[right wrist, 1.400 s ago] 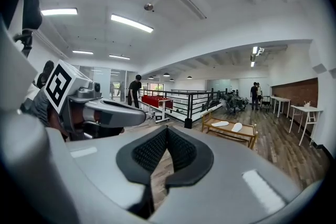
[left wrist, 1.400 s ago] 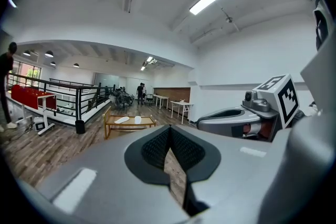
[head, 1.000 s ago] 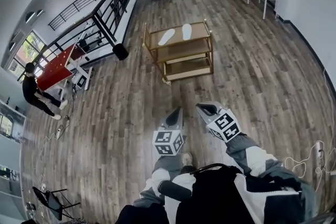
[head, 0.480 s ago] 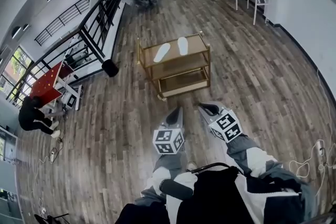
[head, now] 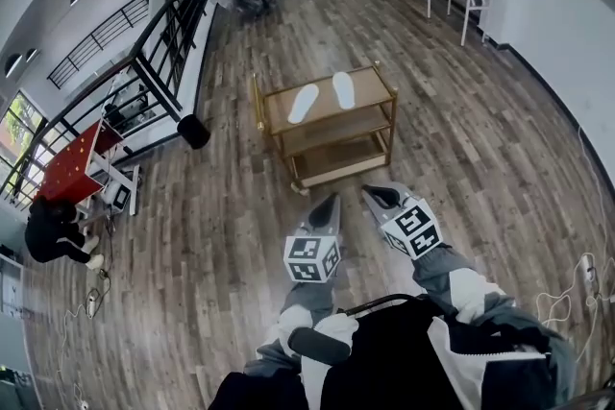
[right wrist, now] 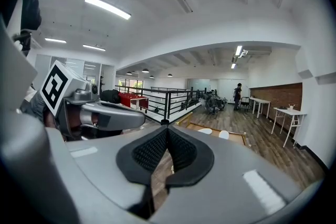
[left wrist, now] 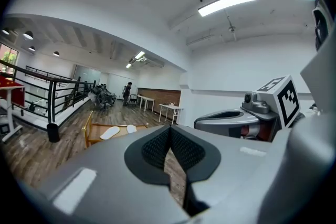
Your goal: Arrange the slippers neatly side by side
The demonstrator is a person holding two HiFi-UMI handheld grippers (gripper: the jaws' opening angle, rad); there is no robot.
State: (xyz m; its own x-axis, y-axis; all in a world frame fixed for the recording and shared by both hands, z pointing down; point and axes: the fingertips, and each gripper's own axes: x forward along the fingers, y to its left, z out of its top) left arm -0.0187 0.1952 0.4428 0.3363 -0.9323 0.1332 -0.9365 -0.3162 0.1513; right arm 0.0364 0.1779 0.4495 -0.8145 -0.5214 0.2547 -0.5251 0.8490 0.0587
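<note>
Left slipper (head: pixel 304 103) and right slipper (head: pixel 344 89) lie apart, mid cart top (head: pixel 370 86) — left gripper (head: pixel 330 204), right gripper (head: pixel 375 196): jaws together, empty.

In the left gripper view the body of the left gripper (left wrist: pixel 169 131) hides the lower shelves of the cart (left wrist: pixel 96 136) and the right end of its top shelf. The slippers (head: pixel 304 103) on that shelf are too small in every view to tell sole from upper. The head view's bottom edge cuts off the person's torso (head: pixel 384 370).
</note>
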